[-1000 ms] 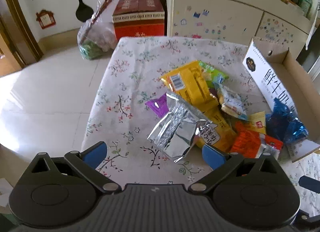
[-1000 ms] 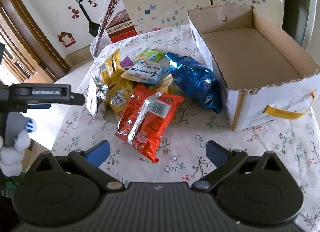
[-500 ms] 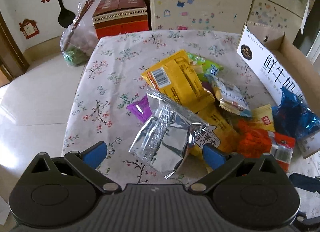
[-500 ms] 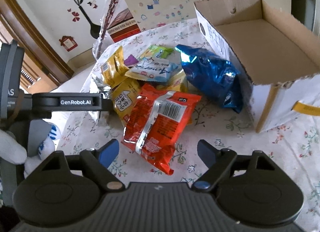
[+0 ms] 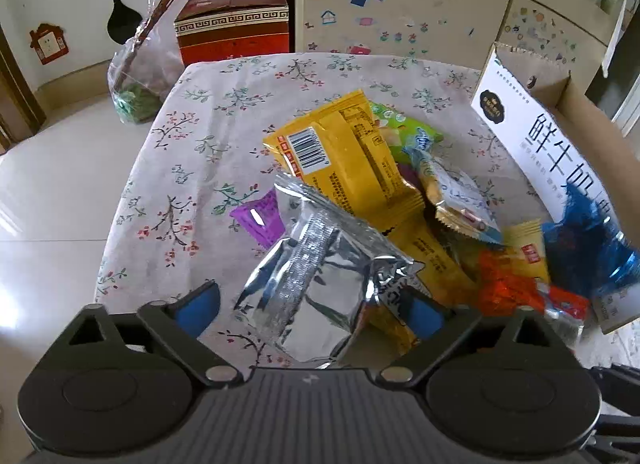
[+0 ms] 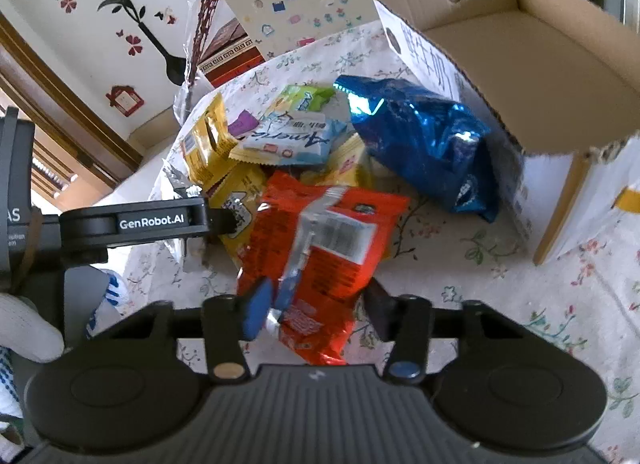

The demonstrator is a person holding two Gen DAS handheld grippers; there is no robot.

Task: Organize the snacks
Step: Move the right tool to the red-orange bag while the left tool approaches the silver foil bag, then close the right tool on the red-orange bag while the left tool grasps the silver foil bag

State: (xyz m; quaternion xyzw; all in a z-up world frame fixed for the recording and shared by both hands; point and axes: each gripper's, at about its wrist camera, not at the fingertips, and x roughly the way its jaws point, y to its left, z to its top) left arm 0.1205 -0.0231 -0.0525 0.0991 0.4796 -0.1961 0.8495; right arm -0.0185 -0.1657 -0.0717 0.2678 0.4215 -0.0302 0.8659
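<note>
On the near side of the pile, both grippers have closed in over the last second. Our right gripper (image 6: 316, 314) has narrowed its fingers around the near end of the crinkled red foil snack bag (image 6: 320, 248); firm contact we cannot confirm. Our left gripper (image 5: 316, 310), fingers wide apart, now straddles the silver foil packet (image 5: 320, 284). We judge pickups imminent. The open cardboard box (image 6: 532, 75) waits far right on the floral tablecloth (image 5: 208, 135); cream cabinets (image 5: 400, 11) stand behind.
</note>
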